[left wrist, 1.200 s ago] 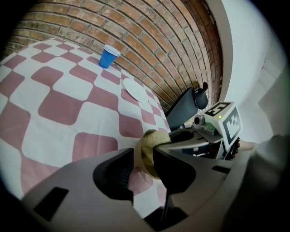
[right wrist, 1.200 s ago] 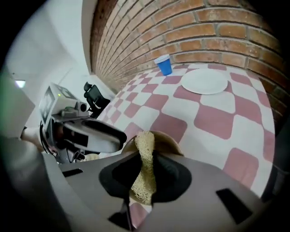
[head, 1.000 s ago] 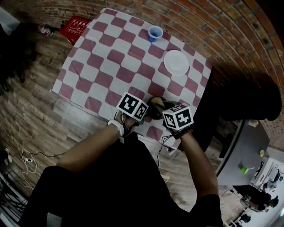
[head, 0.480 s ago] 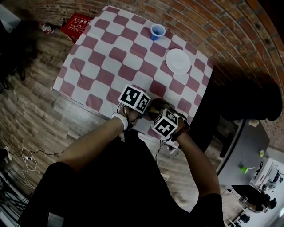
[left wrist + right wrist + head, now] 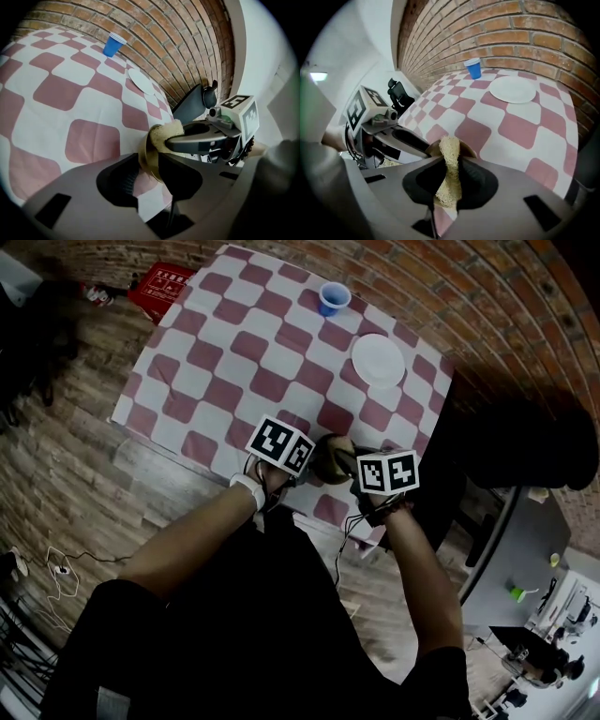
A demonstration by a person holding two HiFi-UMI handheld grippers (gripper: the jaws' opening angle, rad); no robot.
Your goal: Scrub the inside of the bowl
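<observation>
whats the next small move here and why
Probably sweep the right gripper in a short arc, so its sponge rubs round the inner wall of the bowl. The sponge is clamped in its jaws with its end at the bowl's mouth, and the left gripper is shut on the rim, steadying the bowl for the stroke.

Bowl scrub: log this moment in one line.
left gripper: shut on bowl rim | right gripper: shut on sponge | sponge: tip at bowl's mouth | phase: scrubbing

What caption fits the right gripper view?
Right gripper holds a sponge at the bowl gripped by the left gripper.
</observation>
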